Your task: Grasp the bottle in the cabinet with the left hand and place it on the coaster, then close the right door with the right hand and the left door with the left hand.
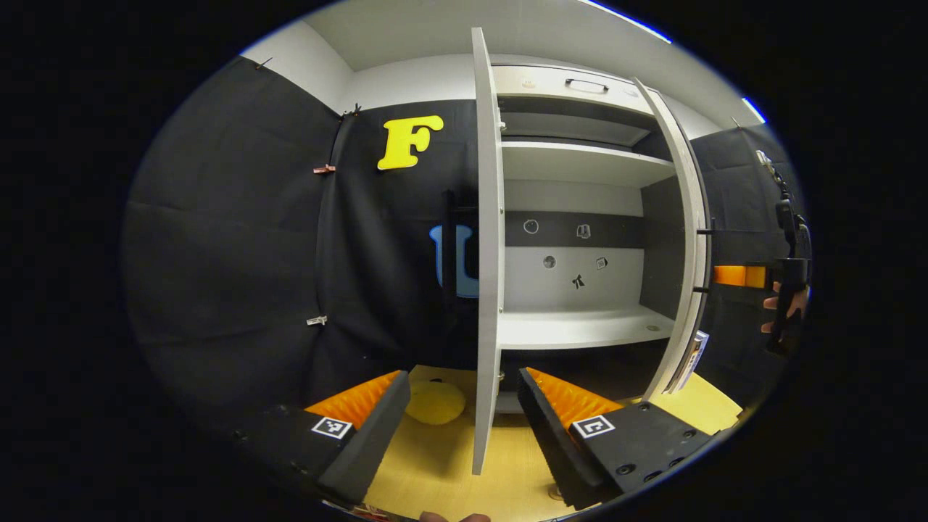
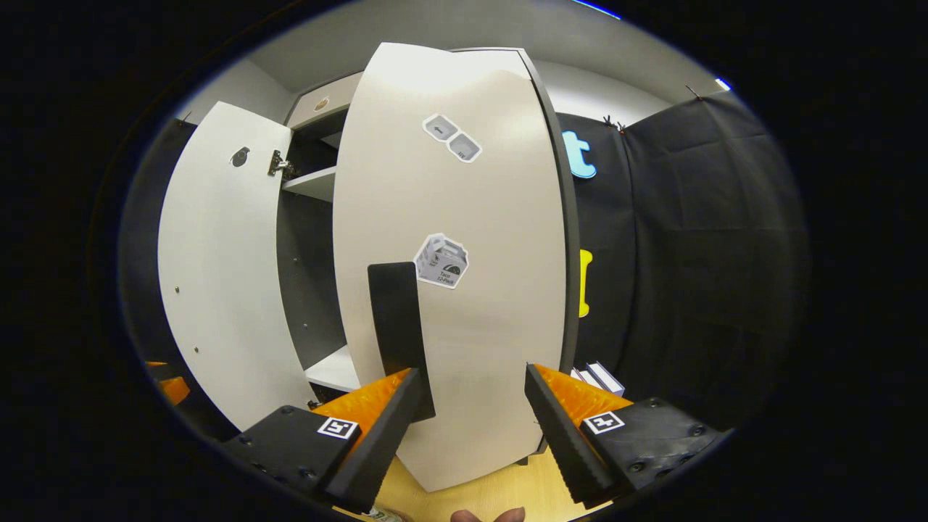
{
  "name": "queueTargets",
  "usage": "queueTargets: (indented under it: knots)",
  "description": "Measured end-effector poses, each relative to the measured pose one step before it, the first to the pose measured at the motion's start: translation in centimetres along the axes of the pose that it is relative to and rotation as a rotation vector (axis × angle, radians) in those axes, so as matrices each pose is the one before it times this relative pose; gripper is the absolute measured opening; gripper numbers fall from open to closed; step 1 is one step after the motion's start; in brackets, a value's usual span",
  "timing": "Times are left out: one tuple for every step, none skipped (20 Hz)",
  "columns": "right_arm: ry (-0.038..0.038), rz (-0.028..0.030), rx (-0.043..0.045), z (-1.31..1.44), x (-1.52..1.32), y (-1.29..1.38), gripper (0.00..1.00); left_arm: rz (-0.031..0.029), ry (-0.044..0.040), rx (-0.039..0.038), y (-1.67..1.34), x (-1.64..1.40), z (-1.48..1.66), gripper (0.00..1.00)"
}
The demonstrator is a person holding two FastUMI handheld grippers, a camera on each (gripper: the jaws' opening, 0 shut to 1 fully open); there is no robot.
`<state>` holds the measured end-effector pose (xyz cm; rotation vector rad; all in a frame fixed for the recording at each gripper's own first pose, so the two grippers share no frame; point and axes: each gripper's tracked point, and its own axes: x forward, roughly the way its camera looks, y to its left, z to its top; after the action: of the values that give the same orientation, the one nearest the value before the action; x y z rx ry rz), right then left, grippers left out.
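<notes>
I hold my right gripper [image 2: 470,417], fingers apart, facing the right door [image 2: 449,304] at centre frame to push it; left gripper [image 1: 464,420] apart too.

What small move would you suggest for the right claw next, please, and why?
Probably ease the right claw forward against the right door and start swinging it shut. The claw is open and faces that door's outer panel, both doors stand open, and the cabinet shelves seen past the left door hold no bottle.
</notes>
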<state>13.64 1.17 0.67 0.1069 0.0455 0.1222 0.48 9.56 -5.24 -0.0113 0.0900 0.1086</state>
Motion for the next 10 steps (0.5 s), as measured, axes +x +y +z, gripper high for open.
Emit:
queueTargets:
  knots:
    - [-0.00107,0.00278,-0.00207,-0.027,0.398,0.336,0.96,0.00180,-0.00223,0.00018,0.286,-0.160,0.135,0.95]
    - [0.00044,0.00299,0.00101,-0.030,0.358,0.317,0.96,0.00306,0.00091,-0.00103,0.244,-0.142,0.032,0.95]
    - [0.00195,0.00371,-0.00026,-0.103,0.404,0.246,0.97,0.00026,-0.00293,-0.00170,0.132,0.148,-0.026,0.95]
    - [-0.00013,0.00304,-0.00204,-0.034,0.460,0.264,0.97,-0.00276,-0.00203,-0.00099,0.186,0.124,-0.015,0.95]
    - [0.00060,0.00172,-0.00406,-0.010,0.409,0.352,0.97,-0.00010,0.00017,0.00098,0.243,0.075,0.045,0.95]
    - [-0.00143,-0.00078,-0.00506,0.056,0.336,0.234,0.96,0.00167,0.00155,0.00025,0.386,0.050,-0.081,0.95]
    - [-0.00349,-0.00249,-0.00908,0.051,0.449,0.164,0.97,0.00368,0.00166,-0.00256,0.375,0.010,0.023,0.95]
    - [-0.00375,-0.00371,-0.00929,0.027,0.389,0.197,0.96,0.00527,-0.00046,-0.00501,0.351,0.080,0.051,0.95]
    - [-0.00378,-0.00352,-0.00950,0.031,0.380,0.151,0.96,0.00555,-0.00031,-0.00524,0.390,-0.034,0.074,0.95]
    - [-0.00389,-0.00227,-0.00737,0.032,0.340,0.227,0.96,0.00595,-0.00048,-0.00226,0.321,-0.126,0.063,0.94]
